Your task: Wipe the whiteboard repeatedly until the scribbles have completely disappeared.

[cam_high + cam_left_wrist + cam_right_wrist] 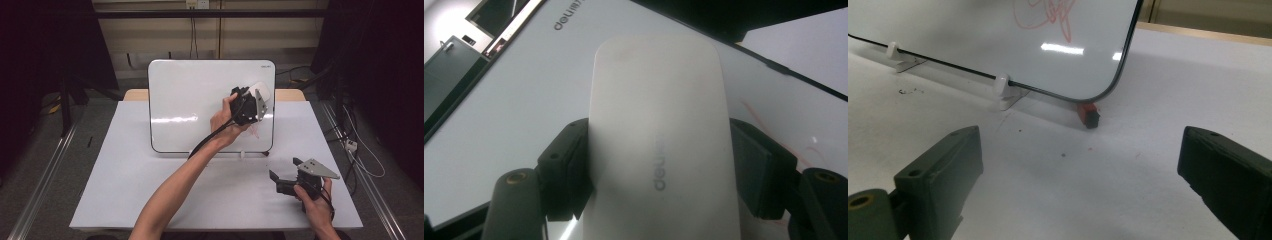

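Nearest to the person, by the front right corner of the desk point(125, 200), the right gripper point(283, 170) rests low with its two jaws wide apart and nothing between them. Past them, in the right gripper view, one small red-and-black piece point(1089, 113) lies on the desk at the lower corner of the whiteboard point(973, 45); what it is I cannot make out. Two white clip feet point(1004, 86) hold the board's bottom edge. Red scribbles point(1048, 12) show on the board, cut off by the top of that view. Farther back, at the board's upper right part, the left gripper point(250, 95) is closed on one white eraser point(659, 145) — both pads press its sides. Whether the eraser touches the board is hard to tell.
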Tool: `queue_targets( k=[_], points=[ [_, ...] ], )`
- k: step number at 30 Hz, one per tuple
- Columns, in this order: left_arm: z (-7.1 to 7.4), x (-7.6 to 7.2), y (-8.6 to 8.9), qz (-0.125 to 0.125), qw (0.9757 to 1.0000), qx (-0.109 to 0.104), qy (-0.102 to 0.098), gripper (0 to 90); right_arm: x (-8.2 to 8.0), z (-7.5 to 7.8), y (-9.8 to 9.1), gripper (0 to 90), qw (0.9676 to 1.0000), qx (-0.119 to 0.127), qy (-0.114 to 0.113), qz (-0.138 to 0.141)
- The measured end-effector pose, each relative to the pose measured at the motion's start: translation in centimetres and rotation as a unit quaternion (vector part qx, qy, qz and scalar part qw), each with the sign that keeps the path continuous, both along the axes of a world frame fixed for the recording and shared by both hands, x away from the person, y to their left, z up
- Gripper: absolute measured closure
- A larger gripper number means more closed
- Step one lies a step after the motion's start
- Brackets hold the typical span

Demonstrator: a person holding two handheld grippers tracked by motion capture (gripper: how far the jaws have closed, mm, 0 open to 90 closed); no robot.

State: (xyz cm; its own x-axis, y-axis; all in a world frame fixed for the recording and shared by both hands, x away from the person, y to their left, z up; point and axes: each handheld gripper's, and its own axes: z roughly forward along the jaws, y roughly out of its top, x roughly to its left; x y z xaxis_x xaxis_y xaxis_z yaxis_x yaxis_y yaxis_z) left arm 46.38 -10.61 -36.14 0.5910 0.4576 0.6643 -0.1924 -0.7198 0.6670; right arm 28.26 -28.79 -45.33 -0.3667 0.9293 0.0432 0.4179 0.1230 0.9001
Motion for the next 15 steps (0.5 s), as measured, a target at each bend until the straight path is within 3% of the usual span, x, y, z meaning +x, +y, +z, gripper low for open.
queue_targets(
  k=[13, 15],
  points=[
    [-1.7, -1.3, 0.3, -0.020, 0.9997, 0.010, 0.001, 31.1, -0.1, 0.0, 0.0, 4.5, 1.0000, -0.001, -0.001, 0.001],
    [-2.2, -1.6, 0.4, -0.022, 0.9998, 0.002, 0.004, 31.1, -0.1, 0.0, 0.0, 4.5, 1.0000, -0.002, -0.001, 0.002]
  ],
)
